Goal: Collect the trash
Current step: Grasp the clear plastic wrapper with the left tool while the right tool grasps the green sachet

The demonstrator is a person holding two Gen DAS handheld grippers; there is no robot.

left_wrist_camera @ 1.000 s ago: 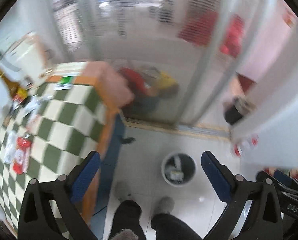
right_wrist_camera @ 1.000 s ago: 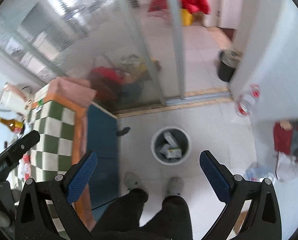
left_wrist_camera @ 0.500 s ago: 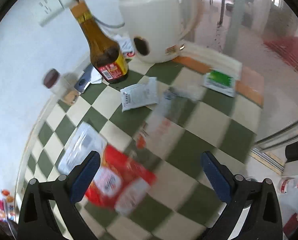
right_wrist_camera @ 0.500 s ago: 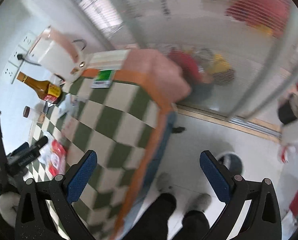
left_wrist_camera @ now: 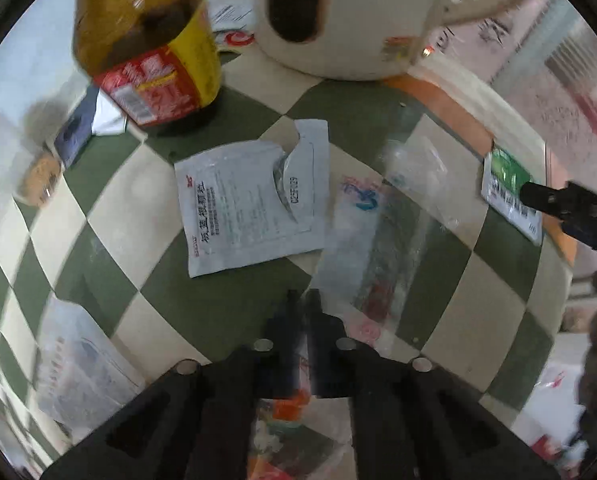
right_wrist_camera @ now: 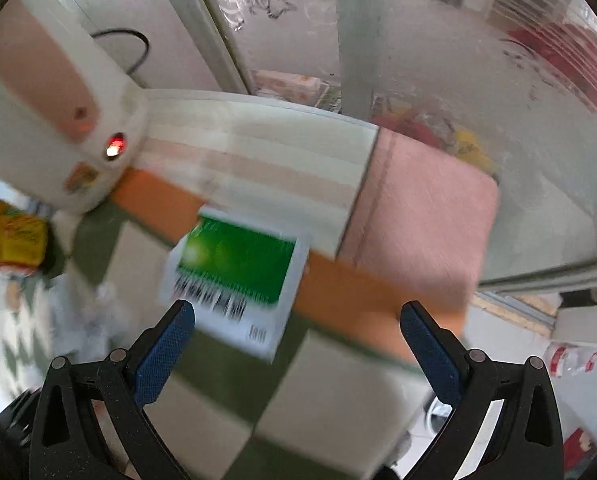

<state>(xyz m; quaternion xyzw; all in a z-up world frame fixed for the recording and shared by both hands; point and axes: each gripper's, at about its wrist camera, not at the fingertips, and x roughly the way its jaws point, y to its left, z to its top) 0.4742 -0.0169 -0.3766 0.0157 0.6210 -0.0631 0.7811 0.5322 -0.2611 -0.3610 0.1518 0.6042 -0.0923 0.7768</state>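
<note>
On the checkered tablecloth in the left wrist view, a crumpled clear bag lies at the far left, and behind it a brown sauce bottle with a red and yellow label stands upright. Just beside the bottle, toward the middle, a torn white sachet printed with Chinese characters lies flat, with a white appliance behind it. The left gripper sits low over the cloth with its two fingers drawn together at the near edge of a clear plastic wrapper; whether they actually pinch the film cannot be told through the blur. Further right, a green-labelled packet lies near the orange table edge. In the right wrist view the same green-labelled packet, showing a barcode, lies partly on the orange border, just ahead of the left finger of the right gripper, whose blue-padded fingers stand wide apart and hold nothing. A pink cloth drapes the table corner on the right.
</note>
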